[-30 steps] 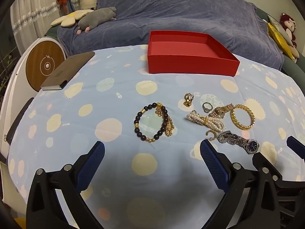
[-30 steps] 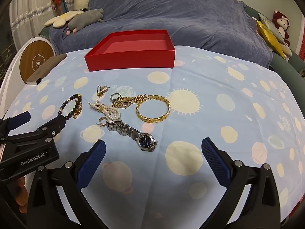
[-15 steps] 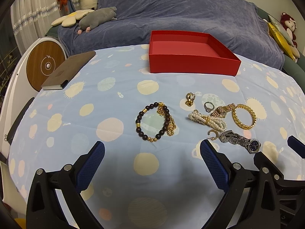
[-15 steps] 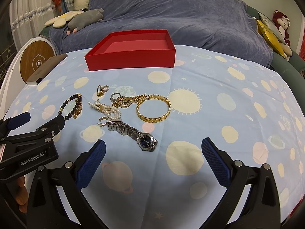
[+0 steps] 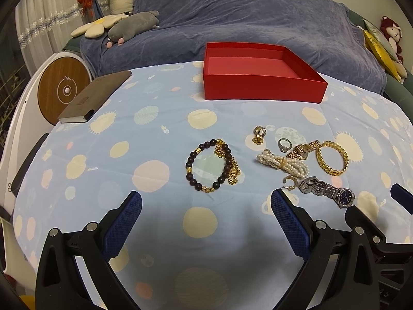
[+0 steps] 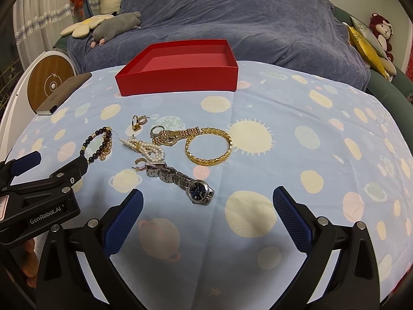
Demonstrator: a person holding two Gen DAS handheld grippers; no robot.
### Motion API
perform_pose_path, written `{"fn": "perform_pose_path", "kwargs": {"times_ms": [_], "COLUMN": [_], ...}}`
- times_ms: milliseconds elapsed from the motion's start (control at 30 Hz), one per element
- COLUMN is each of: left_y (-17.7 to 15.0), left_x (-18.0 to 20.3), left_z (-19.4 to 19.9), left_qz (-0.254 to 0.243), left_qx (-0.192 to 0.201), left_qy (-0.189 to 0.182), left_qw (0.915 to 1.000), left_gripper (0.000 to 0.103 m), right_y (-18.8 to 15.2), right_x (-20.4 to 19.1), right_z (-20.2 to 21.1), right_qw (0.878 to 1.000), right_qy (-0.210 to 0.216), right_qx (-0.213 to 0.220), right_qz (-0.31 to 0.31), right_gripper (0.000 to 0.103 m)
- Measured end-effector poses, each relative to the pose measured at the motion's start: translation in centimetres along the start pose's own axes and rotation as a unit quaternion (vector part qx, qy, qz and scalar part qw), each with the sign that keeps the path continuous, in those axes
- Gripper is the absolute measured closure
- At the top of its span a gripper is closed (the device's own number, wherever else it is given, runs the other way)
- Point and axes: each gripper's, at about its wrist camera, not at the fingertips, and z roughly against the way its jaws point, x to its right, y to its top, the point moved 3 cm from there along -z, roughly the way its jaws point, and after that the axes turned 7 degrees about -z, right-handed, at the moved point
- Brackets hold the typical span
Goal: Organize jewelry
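Left wrist view shows a tabletop under a pale blue cloth with yellow planet spots, a blue-draped sofa behind it, plush toys at its left end. A red box stands at the far side, nothing visible inside. The jewelry lies loose on the cloth nearer the camera: beaded bracelet, pearl strand, gold bangle, wristwatch. Left gripper and right gripper hover over the cloth, jaws wide apart, holding nothing.
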Motion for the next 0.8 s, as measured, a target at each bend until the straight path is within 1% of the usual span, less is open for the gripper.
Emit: {"fn": "perform_pose_path", "kwargs": {"times_ms": [800], "left_y": [-0.05], "left_x": [0.04], "left_z": [-0.13], "left_qz": [-0.002], "left_qx": [-0.003], "left_qy": [0.000], "left_qw": [1.0000], "left_gripper": [0.005], "right_y": [-0.04], "right_x": [-0.26], "right_z": [-0.46], "right_qw": [1.000], "right_qy": [0.003], "right_qx": [-0.002], "right_qz": [0.000], "right_gripper": [0.005]}}
